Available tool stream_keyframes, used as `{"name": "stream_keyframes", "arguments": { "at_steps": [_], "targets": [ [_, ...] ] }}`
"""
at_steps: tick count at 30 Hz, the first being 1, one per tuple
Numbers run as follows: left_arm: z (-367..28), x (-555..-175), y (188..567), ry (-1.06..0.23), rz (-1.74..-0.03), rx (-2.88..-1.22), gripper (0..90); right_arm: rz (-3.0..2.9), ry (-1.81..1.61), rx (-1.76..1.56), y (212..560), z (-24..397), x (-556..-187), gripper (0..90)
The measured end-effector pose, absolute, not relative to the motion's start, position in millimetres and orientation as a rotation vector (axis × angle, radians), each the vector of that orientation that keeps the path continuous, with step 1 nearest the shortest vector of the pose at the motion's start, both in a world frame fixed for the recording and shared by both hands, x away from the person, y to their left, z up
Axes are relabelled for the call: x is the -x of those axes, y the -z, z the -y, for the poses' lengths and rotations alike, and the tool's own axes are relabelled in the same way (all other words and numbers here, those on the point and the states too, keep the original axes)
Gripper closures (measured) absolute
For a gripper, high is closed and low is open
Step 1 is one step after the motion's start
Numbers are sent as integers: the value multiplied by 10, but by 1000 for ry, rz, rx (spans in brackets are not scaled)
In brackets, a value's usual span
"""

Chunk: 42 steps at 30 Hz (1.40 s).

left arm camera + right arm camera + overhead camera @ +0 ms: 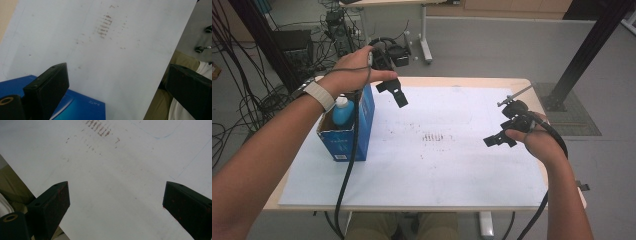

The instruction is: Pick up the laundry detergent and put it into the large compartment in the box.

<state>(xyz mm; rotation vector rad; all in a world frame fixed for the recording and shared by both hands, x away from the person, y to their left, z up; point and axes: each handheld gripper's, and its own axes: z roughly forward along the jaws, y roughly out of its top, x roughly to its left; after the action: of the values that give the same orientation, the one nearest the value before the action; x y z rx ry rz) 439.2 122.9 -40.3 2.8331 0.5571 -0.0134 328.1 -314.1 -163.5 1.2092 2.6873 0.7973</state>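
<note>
- One blue box (347, 127) stands upright at the left edge of the desk (472, 81), open at the top, with a blue bottle (343, 111) with a white cap standing inside it.
- Its long axis runs from the near side of the desk toward the far side, and the bottle stands vertical within it.
- Directly over the box's far end hangs the left gripper (396, 92), raised off the desk, its jaws spread wide with nothing between them; in the left gripper view the box's blue top (82, 107) sits just below and behind the near jaw.
- From those jaws the box and bottle lie down and back toward the person, so I judge a reach for the bottle needs the hand turned downward and drawn back.
- Well apart from the box, toward the desk's right edge, the right gripper (502, 137) hovers low, jaws also parted and empty, over the white sheet (452, 165).
- Between box and right gripper lies a patch of brown smudges (435, 136).
- Clearly the left hand is nearer.
</note>
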Motion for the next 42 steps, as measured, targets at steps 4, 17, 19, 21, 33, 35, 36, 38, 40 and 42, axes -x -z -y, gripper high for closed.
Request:
{"name": "stream_keyframes", "arguments": {
  "at_steps": [4,17,19,21,33,35,36,38,40,42],
  "targets": [
    [-1199,-4378,470,18,-524,-2837,55,-2688,-798,-1209,1643,3132,-3279,72],
    [-1084,-4371,691,41,-479,-2854,59,-2686,-798,-1211,1657,3118,-3270,72],
    [-1080,-4366,693,42,-477,-2854,59,-2687,-800,-1216,1664,3117,-3266,71],
    [-1085,-4362,693,41,-477,-2848,59,-2685,-802,-1214,1660,3122,-3260,72],
    [-1023,-4364,755,43,-470,-2856,59,-2676,-808,-1221,1676,3167,-3227,71],
    [-1016,-4364,775,43,-474,-2855,59,-2676,-809,-1225,1682,3173,-3223,72],
    [-1007,-4365,780,43,-473,-2858,59,-2675,-811,-1223,1687,3178,-3220,72],
    [-1007,-4364,790,43,-469,-2855,59,-2676,-809,-1226,1690,3179,-3218,71],
    [-1005,-4366,790,45,-468,-2856,59,-2676,-809,-1226,1695,3181,-3219,71],
    [-1016,-4368,797,46,-478,-2851,59,-2674,-812,-1225,1700,3184,-3219,71]
  ]
}}
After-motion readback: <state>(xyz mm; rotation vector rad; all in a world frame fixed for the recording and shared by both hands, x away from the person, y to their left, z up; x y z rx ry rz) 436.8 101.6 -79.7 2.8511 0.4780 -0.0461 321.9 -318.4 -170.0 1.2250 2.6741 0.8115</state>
